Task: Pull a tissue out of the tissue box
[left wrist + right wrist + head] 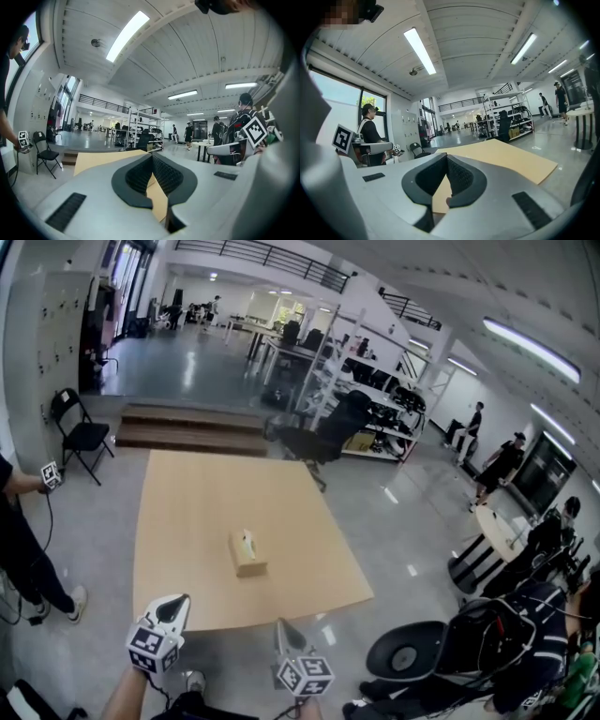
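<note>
A small tan tissue box (pixel 248 554) with a tissue sticking up from its top stands near the middle of the square wooden table (pixel 187 512). Both grippers hover short of the table's near edge, apart from the box. My left gripper (pixel 176 604) points toward the table with its jaws meeting at the tips and nothing between them (pixel 151 158). The right gripper (pixel 283 629) is likewise shut and empty (pixel 446 159). In both gripper views the tabletop (pixel 501 157) shows beyond the jaws, while the box is hidden.
A person (pixel 14 540) holding a marker cube stands left of the table, near a black folding chair (pixel 80 432). An office chair (pixel 328 432) sits past the far edge. A black round seat (pixel 408 654) and a backpack lie at the lower right. Steps (pixel 187 427) run behind.
</note>
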`<move>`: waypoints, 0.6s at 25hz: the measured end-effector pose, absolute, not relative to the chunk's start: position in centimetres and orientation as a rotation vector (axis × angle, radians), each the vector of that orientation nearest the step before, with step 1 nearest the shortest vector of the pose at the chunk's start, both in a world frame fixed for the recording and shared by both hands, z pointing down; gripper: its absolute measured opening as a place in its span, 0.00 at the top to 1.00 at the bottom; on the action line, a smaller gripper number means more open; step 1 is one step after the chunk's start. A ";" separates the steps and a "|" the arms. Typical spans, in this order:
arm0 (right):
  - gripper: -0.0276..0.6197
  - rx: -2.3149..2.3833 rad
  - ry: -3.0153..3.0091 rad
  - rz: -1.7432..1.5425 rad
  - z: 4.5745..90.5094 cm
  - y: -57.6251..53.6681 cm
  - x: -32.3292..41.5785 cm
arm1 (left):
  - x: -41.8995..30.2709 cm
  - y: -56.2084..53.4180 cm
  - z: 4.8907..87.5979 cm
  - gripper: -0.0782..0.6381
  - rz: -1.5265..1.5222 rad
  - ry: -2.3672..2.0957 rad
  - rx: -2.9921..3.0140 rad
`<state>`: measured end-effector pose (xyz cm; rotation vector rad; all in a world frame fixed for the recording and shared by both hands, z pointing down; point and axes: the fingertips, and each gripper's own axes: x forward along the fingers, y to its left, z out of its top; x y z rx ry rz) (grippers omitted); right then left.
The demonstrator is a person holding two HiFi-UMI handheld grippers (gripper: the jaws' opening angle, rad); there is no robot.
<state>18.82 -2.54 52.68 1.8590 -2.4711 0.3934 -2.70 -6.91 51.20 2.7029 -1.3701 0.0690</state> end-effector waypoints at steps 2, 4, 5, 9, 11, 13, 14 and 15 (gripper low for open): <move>0.94 1.860 -2.470 0.395 52.7 -4.1 18.9 | -2.6 -8.5 51.3 0.88 0.075 -1.369 2.699; 0.94 1.862 -2.466 0.400 52.7 -5.7 18.8 | -2.7 -10.2 51.1 0.88 0.076 -1.371 2.698; 0.94 1.862 -2.463 0.400 52.7 -6.4 18.8 | -2.7 -11.1 50.9 0.88 0.074 -1.371 2.699; 0.94 1.866 -2.456 0.404 52.0 -9.6 19.0 | -2.5 -14.2 49.9 0.88 0.082 -1.369 2.708; 0.94 1.866 -2.458 0.410 51.9 -11.3 18.7 | -2.8 -15.8 50.2 0.88 0.080 -1.367 2.703; 0.94 1.857 -2.463 0.410 52.0 -13.0 18.0 | -3.2 -17.5 50.6 0.88 0.074 -1.363 2.694; 0.94 1.851 -2.464 0.408 52.0 -13.9 17.7 | -3.3 -18.4 50.6 0.88 0.074 -1.366 2.691; 0.94 1.846 -2.467 0.406 51.9 -14.8 17.5 | -3.4 -19.2 50.3 0.88 0.075 -1.371 2.690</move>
